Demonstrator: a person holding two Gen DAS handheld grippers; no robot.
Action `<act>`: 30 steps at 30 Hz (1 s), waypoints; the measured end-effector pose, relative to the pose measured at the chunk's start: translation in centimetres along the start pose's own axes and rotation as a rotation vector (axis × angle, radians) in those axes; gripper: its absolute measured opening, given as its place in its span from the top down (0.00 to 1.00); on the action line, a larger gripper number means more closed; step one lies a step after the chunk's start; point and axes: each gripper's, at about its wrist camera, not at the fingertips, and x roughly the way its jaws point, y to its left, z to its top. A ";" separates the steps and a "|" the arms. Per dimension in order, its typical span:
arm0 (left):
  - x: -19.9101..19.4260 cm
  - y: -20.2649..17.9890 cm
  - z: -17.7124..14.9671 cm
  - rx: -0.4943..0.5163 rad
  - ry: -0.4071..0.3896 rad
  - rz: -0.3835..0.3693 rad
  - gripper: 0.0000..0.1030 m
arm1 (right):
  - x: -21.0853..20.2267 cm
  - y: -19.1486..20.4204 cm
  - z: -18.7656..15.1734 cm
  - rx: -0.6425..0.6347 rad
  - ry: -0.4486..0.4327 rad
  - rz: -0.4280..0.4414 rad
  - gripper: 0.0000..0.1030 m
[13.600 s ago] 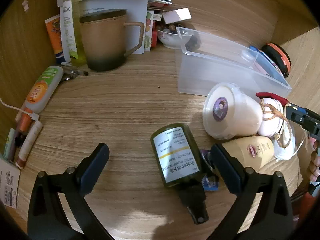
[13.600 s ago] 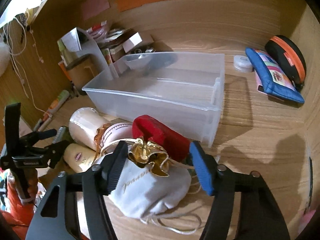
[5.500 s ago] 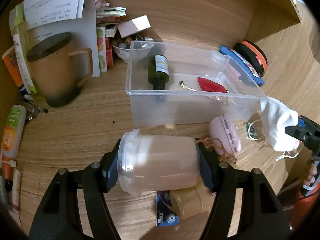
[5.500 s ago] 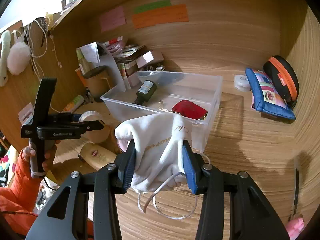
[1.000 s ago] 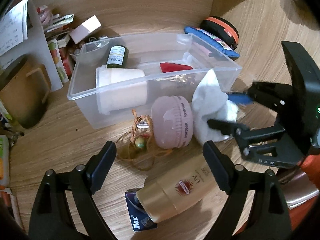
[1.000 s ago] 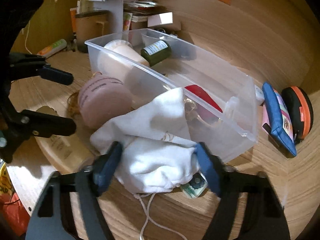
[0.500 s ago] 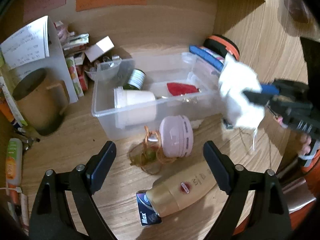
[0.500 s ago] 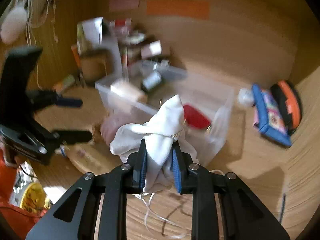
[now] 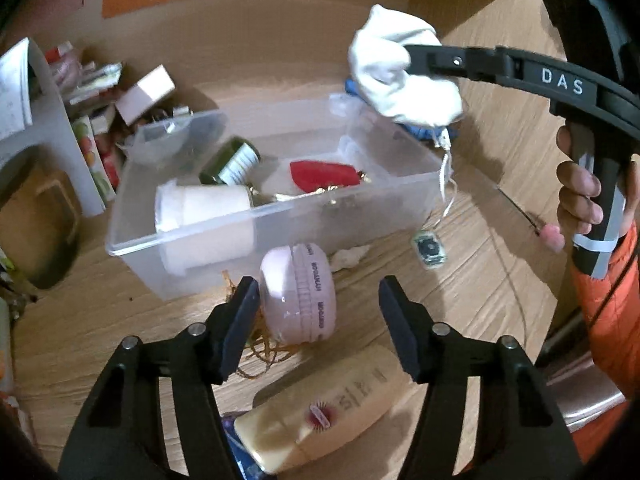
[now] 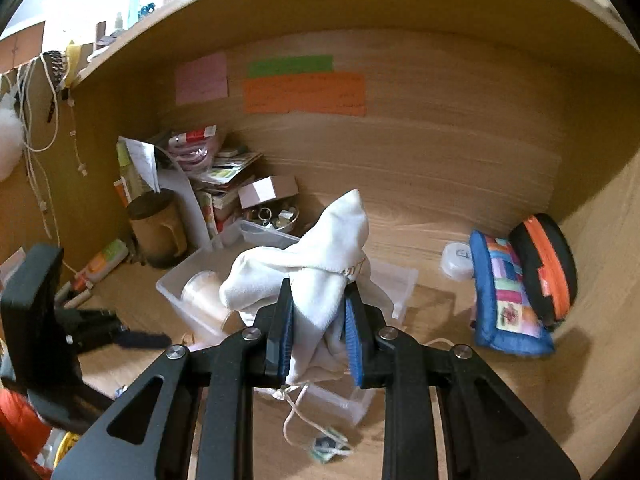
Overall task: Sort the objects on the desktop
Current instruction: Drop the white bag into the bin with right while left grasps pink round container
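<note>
Right gripper: clamped on pouch, above bin right end.
Left gripper: open, nearer pink case, just before bin.

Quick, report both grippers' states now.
Left gripper: open, holding nothing.
Right gripper: closed on the white cloth pouch, lifted above the clear bin.

I'm looking into a wooden desk alcove: pale wood-grain desktop, wooden back wall, wooden side panels left and right. On the back wall, a pink note, a green strip and an orange sheet below it. Shelf edge overhead at far left, with brighter light above it. White cords hang down the left panel. Warm, dim lighting inside.
</note>
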 end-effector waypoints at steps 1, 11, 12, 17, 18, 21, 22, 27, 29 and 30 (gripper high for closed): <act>0.3 0.1 0.0 -0.004 0.007 -0.004 0.42 | 0.7 0.1 0.1 -0.002 0.010 0.007 0.80; 2.5 0.5 0.7 0.006 0.067 0.017 0.42 | 7.2 -0.4 -0.9 -0.005 0.153 0.044 0.80; 2.8 0.4 0.7 0.012 0.077 0.024 0.42 | 8.0 -0.5 -1.1 -0.008 0.177 0.045 0.80; 3.7 0.3 0.6 0.028 0.113 0.027 0.46 | 10.3 -0.8 -1.8 -0.027 0.243 0.029 0.79; 3.7 0.4 0.6 0.030 0.113 0.028 0.46 | 10.5 -0.8 -1.9 -0.033 0.255 0.024 0.78; 3.7 0.1 0.6 0.039 0.108 0.037 0.46 | 11.0 -0.8 -2.2 -0.041 0.288 0.001 0.73; 3.6 0.1 0.6 0.043 0.107 0.041 0.46 | 10.9 -0.7 -2.2 -0.048 0.286 -0.007 0.72; 3.7 -0.2 0.7 0.045 0.098 0.057 0.46 | 7.8 0.1 -2.3 -0.112 0.196 -0.094 0.48; 3.7 0.0 0.8 0.024 0.094 0.046 0.47 | 5.9 0.3 -2.5 -0.143 0.154 -0.132 0.44; 3.7 0.2 0.8 0.011 0.089 0.044 0.49 | 4.7 0.2 -2.9 -0.154 0.136 -0.154 0.41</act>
